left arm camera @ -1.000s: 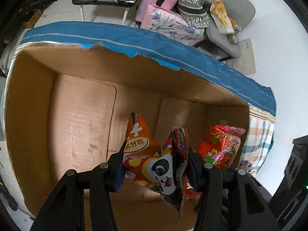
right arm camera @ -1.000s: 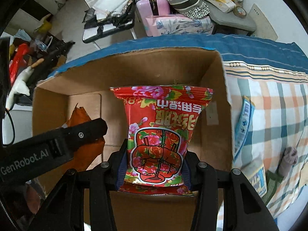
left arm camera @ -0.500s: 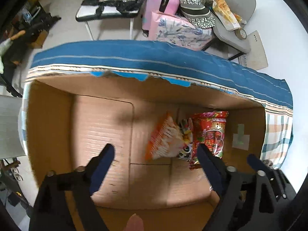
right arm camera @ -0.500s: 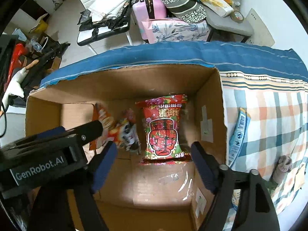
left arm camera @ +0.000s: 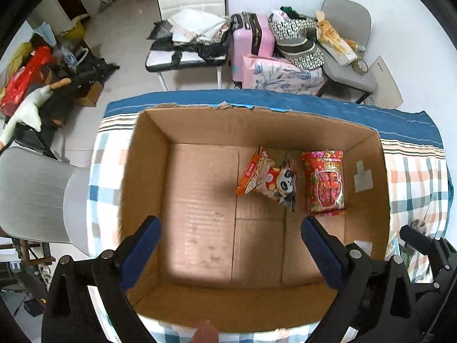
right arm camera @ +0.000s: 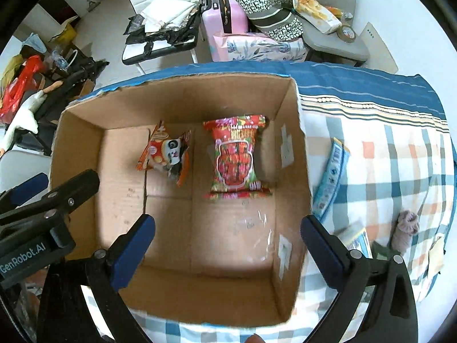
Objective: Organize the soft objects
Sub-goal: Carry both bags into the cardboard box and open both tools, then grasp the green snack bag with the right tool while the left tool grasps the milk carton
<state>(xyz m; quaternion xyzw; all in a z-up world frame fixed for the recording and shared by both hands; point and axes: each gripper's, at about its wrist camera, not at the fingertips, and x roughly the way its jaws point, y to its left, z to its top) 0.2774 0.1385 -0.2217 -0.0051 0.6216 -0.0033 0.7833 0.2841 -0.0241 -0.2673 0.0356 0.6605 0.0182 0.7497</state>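
Observation:
An open cardboard box (left arm camera: 142,177) (right arm camera: 297,131) stands on a checked cloth. On its floor lie an orange panda snack bag (left arm camera: 268,178) (right arm camera: 167,153) and a red flowered snack bag (left arm camera: 324,183) (right arm camera: 235,161), side by side. My left gripper (left arm camera: 230,250) is open and empty, held high above the box. My right gripper (right arm camera: 228,247) is open and empty too, above the box's near right part. The left gripper's body shows at the left edge of the right wrist view (right arm camera: 42,223).
On the cloth to the right of the box lie a blue packet (right arm camera: 331,177), another blue-edged packet (right arm camera: 355,238) and a rolled grey sock (right arm camera: 405,228). A white chair (left arm camera: 34,197) stands left of the table. Behind are chairs, a pink suitcase (left arm camera: 251,40) and bags.
Both grippers opened and let their snack bags drop into the box, then rose and pulled back. The two bags now lie on the box floor.

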